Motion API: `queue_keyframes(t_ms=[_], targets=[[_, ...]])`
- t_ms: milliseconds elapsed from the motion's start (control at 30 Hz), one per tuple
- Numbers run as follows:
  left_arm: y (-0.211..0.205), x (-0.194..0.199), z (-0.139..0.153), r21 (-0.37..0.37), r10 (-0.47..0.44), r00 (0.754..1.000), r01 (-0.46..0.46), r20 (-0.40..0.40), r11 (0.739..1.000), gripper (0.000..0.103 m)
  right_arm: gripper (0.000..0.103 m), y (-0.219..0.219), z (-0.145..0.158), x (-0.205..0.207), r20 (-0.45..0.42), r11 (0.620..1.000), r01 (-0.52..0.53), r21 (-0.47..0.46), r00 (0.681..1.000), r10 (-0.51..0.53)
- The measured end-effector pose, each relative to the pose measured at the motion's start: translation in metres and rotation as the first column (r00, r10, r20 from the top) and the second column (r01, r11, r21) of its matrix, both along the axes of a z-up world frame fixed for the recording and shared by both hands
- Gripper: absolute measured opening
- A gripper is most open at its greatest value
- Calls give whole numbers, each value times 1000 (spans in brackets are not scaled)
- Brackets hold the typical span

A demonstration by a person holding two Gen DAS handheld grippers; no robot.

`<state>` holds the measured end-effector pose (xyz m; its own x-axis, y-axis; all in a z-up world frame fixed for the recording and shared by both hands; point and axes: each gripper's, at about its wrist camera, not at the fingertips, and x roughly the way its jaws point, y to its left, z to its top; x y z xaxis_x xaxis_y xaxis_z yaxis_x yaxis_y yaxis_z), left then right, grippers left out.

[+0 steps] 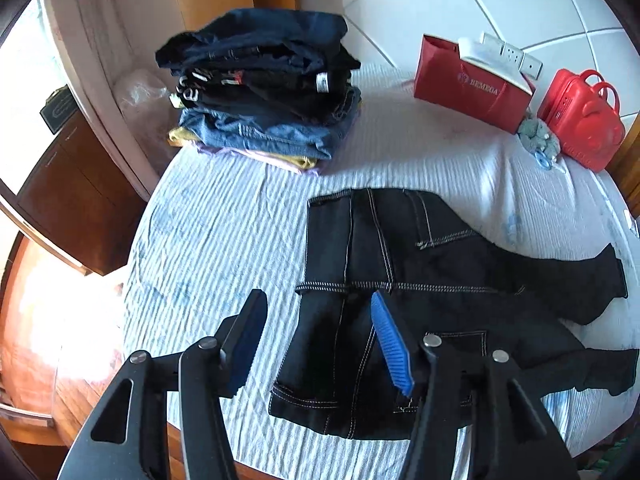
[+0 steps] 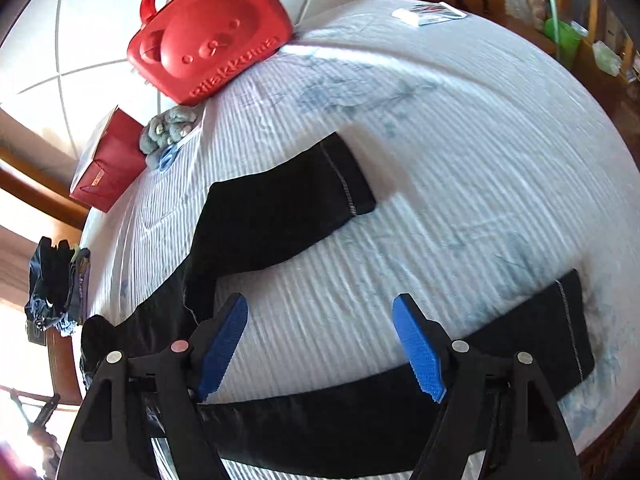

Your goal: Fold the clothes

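Left wrist view: the left gripper (image 1: 320, 316) hovers over a bed (image 1: 208, 224) covered in a pale, ribbed, crinkled sheet with faint blue print. Its two black arms end in ridged blue pads, spread wide apart and holding nothing. Just beyond and to the right of the pads lies a pair of black jeans (image 1: 404, 280), heavy dark denim with pale contrast stitching along seams and pockets. The waist end is near, and the two legs splay toward the right edge. Far left on the bed stands a stack of folded clothes (image 1: 264, 84): dark navy and black pieces on top, blue denim below, thin yellow and lilac layers at the bottom. Far right, against a white tiled wall, sit a glossy red paper bag (image 1: 468, 84) with printed lettering, a small grey plush toy (image 1: 538, 138), and a hard red plastic case (image 1: 580, 120) with loop handles.

Right wrist view: the right gripper (image 2: 320, 344) also has its textured blue pads spread wide, gripping nothing, above bare sheet between the two legs. One straight, hemmed leg reaches away to the far centre; the other runs across the near edge, passing beneath the gripper toward the right. The red case, moulded with a bear face and raised lettering, rests at the far left. The stack shows at the far left edge.
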<state>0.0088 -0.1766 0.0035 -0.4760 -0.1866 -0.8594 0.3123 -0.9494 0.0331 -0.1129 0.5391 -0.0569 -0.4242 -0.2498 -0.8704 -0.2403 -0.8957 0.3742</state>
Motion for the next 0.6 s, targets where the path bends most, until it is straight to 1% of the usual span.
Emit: queue_keyframes(t_ms=[33, 67, 133, 200, 267, 333, 433, 500, 567, 600], targets=[[-2, -4, 2, -4, 3, 1000, -3, -8, 1000, 66, 75, -8, -5, -8, 5, 1000, -20, -4, 1000, 20], [-5, -8, 4, -8, 6, 1000, -6, -16, 1000, 68, 75, -16, -7, -12, 9, 999, -36, -14, 999, 36], [-12, -24, -7, 3, 13, 1000, -13, -7, 1000, 68, 75, -31, -11, -18, 16, 998, -60, -29, 998, 61], [-17, -40, -28, 34, 15, 1000, -16, 16, 999, 68, 76, -42, -14, -23, 24, 997, -73, -30, 997, 74], [-19, -55, -50, 65, -1, 999, -1, 37, 998, 68, 78, -50, -14, -27, 22, 997, -75, -32, 997, 76], [-15, -67, -68, 82, -26, 998, 21, 56, 996, 68, 81, -54, -13, -27, 23, 997, -65, -36, 998, 66], [-6, -83, -89, 100, -63, 995, 56, 78, 993, 68, 84, -61, -11, -30, 27, 997, -60, -43, 998, 61], [-3, -89, -98, 106, -73, 993, 63, 93, 992, 68, 87, -68, -9, -36, 30, 997, -63, -39, 998, 64], [1, -93, -107, 110, -80, 991, 68, 109, 992, 68, 96, -76, -9, -45, 29, 996, -66, -53, 997, 68], [3, -95, -111, 113, -84, 990, 71, 117, 991, 68, 97, -80, -10, -50, 30, 996, -69, -65, 997, 71]])
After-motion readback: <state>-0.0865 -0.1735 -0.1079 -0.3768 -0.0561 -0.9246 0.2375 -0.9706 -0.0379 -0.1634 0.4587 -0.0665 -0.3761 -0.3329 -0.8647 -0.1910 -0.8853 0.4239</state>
